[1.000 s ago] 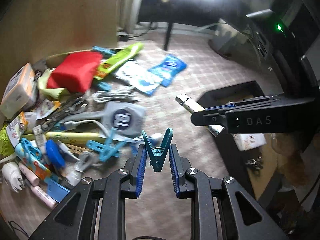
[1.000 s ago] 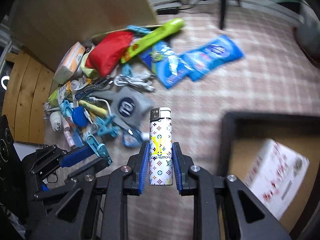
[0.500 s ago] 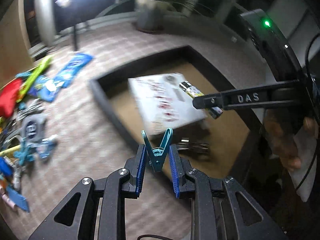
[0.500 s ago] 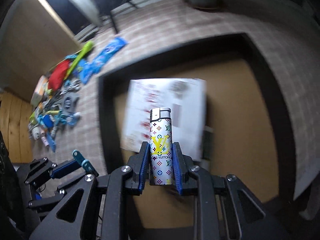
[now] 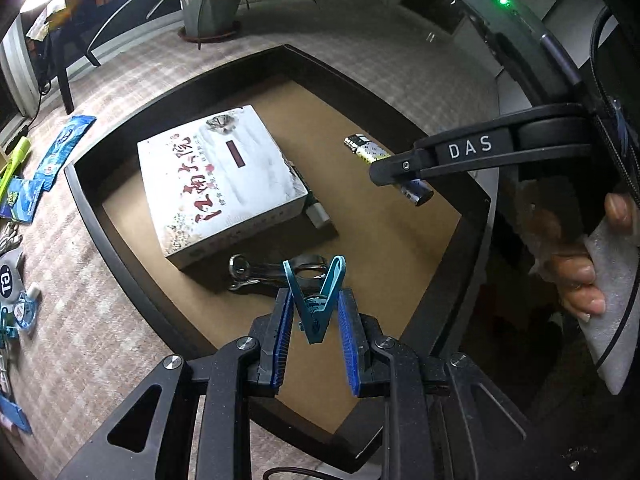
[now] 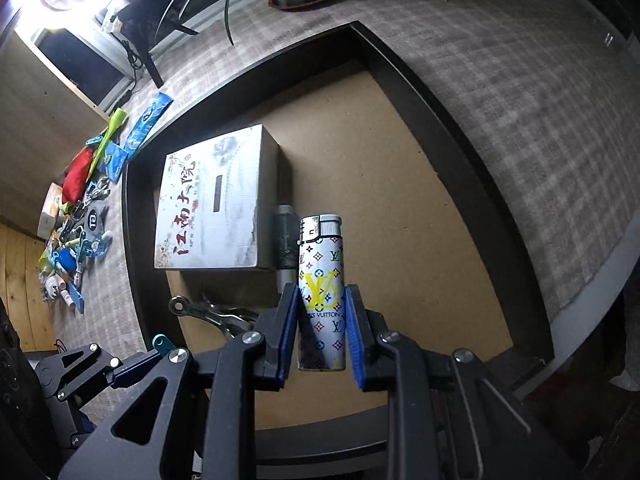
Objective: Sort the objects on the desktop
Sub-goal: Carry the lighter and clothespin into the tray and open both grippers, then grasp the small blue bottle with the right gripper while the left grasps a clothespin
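Checked cloth (image 6: 520,92) covers the table, and on it lies a dark tray (image 5: 120,236) with a brown floor. Inside the tray, a white box (image 5: 220,184) with red characters lies near the left wall. Metal pliers (image 5: 256,272) lie just beside the box, and a small dark cylinder (image 6: 285,240) lies against its other side. The left gripper (image 5: 316,332) hangs over the tray; its blue pads are closed on a teal clip (image 5: 316,300), whose two arms point up in a V. The right gripper (image 6: 322,328) also hangs over the tray floor and is clamped on a lighter (image 6: 322,280), white with coloured monograms, which stands upright between the pads. A hand (image 5: 580,272) holds the right gripper at the edge of the left view. More objects (image 6: 76,220) lie in a heap on the cloth, well apart from the tray, to the left. A potted plant (image 5: 208,4) stands behind
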Motion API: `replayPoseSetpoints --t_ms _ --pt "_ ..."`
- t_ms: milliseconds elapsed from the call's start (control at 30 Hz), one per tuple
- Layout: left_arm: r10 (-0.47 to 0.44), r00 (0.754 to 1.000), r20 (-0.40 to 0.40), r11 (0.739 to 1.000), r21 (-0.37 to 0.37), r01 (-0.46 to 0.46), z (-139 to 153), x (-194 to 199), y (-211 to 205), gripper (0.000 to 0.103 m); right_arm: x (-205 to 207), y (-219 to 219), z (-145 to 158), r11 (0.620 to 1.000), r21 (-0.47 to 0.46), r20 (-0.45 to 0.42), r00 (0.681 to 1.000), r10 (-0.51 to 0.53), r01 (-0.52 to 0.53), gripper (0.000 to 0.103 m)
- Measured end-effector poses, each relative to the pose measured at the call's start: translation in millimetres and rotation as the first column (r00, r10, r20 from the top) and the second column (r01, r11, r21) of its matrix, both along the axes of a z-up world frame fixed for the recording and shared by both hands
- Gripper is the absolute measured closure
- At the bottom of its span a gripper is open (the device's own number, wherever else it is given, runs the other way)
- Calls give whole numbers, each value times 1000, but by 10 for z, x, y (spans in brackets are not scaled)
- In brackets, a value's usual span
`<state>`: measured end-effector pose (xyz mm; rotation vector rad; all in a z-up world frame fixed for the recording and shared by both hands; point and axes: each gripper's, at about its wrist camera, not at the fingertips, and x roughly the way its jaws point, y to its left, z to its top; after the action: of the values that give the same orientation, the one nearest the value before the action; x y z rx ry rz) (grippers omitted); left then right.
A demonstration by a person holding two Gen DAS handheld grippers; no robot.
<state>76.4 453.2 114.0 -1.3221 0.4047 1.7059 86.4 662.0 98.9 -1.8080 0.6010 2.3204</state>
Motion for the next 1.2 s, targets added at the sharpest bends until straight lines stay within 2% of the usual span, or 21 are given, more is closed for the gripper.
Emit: replayPoseSetpoints --t_ms 67,100,133,167,200,667,1200 --pt "-7 1000 -1 1000 -10 7 -4 22 9 80 -4 -6 1 1000 -8 -7 1000 5 -5 78" --pt "-7 1000 -1 1000 -20 7 -4 34 15 71 -12 -14 -4 1000 -10 1 1000 8 -8 72" --pt "5 1000 -8 1000 -25 -5 1 33 6 53 -2 -13 7 1000 -9 -4 1000 6 -6 68" --pt "17 1000 -17 1000 -18 -17 19 29 -13 47 2 -26 20 1000 -3 -12 1000 4 -4 68" --pt "21 1000 -21 1000 -11 -21 32 20 -29 45 4 -45 34 1000 5 -15 1000 10 -10 68" --pt "147 989 -29 989 4 -147 128 -339 -545 48 -162 -556 164 992 21 -48 991 127 -126 68" --pt "335 940 -62 942 0 -335 140 -877 -1342 51 -664 -1423 267 944 48 -78 941 330 -328 68"
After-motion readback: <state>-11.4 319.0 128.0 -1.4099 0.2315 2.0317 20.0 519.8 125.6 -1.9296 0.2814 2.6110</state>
